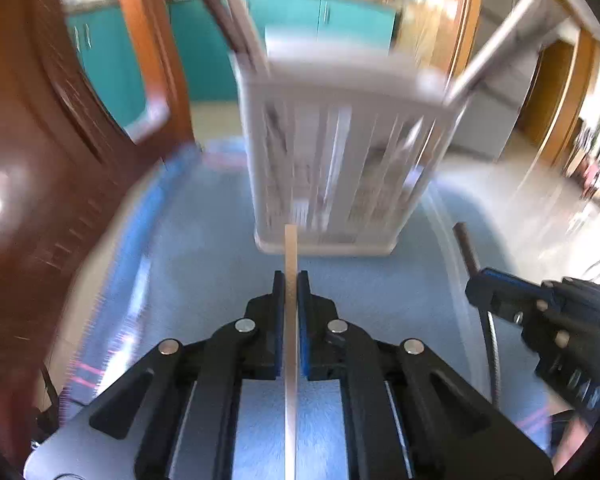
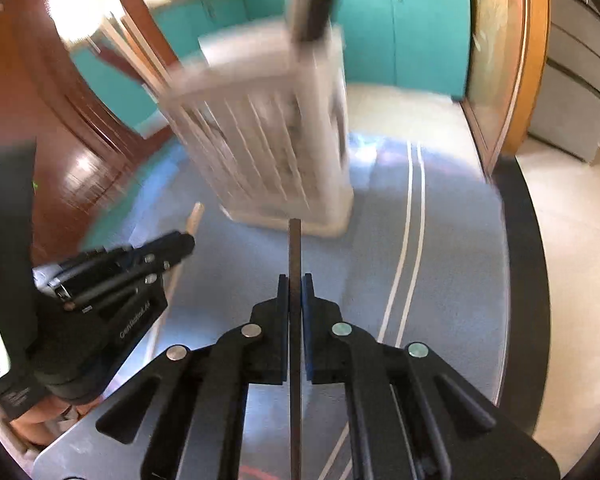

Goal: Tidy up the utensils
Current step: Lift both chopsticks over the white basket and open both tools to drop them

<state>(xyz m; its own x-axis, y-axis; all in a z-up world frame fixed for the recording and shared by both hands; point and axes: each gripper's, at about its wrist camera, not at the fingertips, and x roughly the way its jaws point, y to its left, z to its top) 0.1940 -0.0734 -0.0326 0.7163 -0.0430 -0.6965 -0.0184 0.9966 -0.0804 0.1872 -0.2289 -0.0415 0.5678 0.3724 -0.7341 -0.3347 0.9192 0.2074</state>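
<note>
Holding a pale chopstick (image 1: 291, 264), the left gripper (image 1: 291, 280) and right gripper (image 2: 296, 284), clamping a dark chopstick (image 2: 295, 248), risked toppling the centre-frame white holder (image 1: 332, 152) through misaimed insertion.

Left gripper (image 1: 291, 280) at bottom centre clamped on a pale stick (image 1: 291, 320), white slatted holder (image 1: 336, 152) blurred at centre on a blue mat (image 1: 204, 264), right gripper (image 1: 480, 286) at right edge gripping a dark stick (image 1: 466, 248)
</note>
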